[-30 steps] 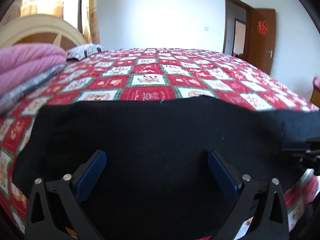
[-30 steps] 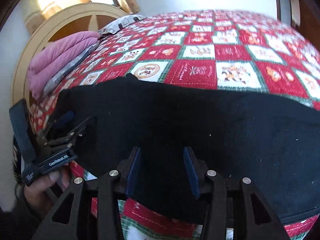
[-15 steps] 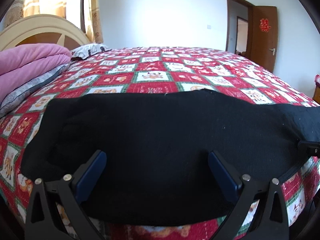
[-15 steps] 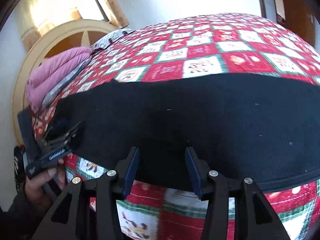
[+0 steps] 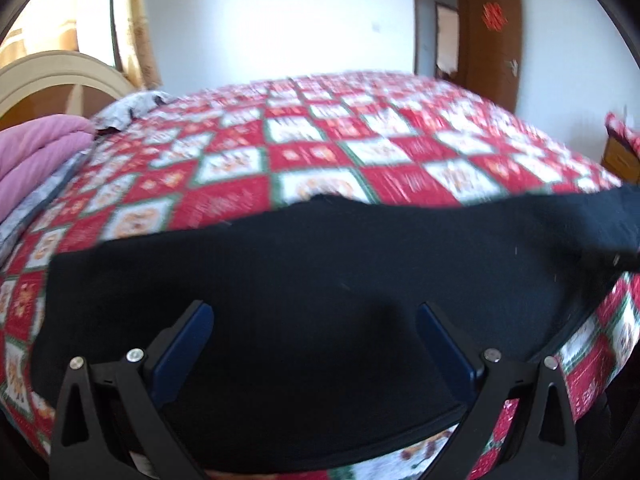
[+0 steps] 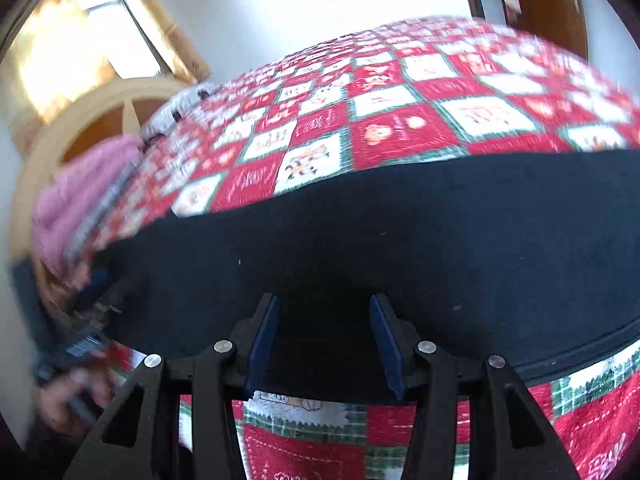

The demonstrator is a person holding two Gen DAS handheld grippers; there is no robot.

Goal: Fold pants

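Note:
Black pants [image 5: 320, 264] lie spread flat across the near side of the bed, on the red and white patchwork quilt [image 5: 320, 152]. My left gripper [image 5: 314, 320] stands wide open over their near hem, with cloth below the blue pads and nothing pinched. In the right wrist view the same pants [image 6: 400, 220] stretch from side to side. My right gripper [image 6: 324, 320] hovers at their near hem, jaws half apart and open, the fabric lying flat beneath them. At that view's left edge the left gripper [image 6: 80, 340] shows blurred, with a hand [image 6: 68, 400] holding it.
A folded pink blanket [image 5: 36, 156] and a patterned pillow [image 5: 132, 104] sit by the cream headboard [image 5: 52, 76] at the left. A brown door [image 5: 496, 32] stands open at the back right, and a wooden cabinet [image 5: 620, 156] stands past the bed's right side.
Both grippers have drawn back towards the bed's front edge, so the pants' near hem and the quilt below it now show. The right view has rolled. The pants stayed flat.

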